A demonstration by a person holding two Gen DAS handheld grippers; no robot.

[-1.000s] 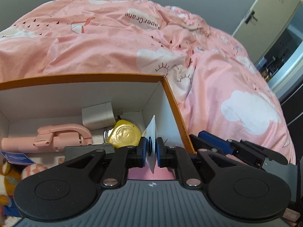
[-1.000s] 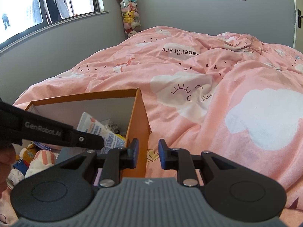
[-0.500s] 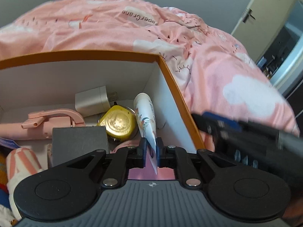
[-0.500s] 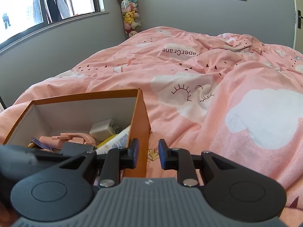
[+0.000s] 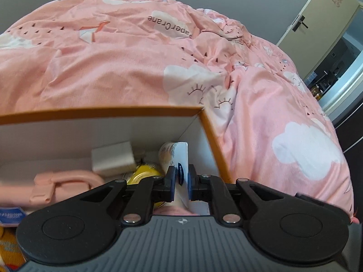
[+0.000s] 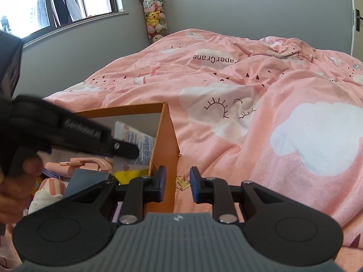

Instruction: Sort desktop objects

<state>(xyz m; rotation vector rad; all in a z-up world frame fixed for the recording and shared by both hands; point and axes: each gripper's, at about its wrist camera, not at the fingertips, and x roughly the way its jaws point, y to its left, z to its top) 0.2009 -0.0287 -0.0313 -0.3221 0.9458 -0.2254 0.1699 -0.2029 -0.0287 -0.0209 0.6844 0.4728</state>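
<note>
- Pink duvet (image 5: 127, 63) with white clouds, spread over the bed.
- Cream door (image 5: 317, 20), ajar, at 2 o'clock.
- Window (image 6: 56, 2) at 10 o'clock.
- Clear tube of plush toys (image 6: 154, 15) at 12 o'clock.

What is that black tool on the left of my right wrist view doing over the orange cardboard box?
Observer: Those are the left tongs, pinching a white squeeze tube with a blue label above the orange cardboard box. They are just opening, with the tube between them.
Operator: What lies under the tube?
Observer: A white charger block rests against the box's far wall. The tool hides it from you.
Operator: What is off to the right of the bed?
Observer: A cream door with a dark handle, beside an open doorway.
</note>
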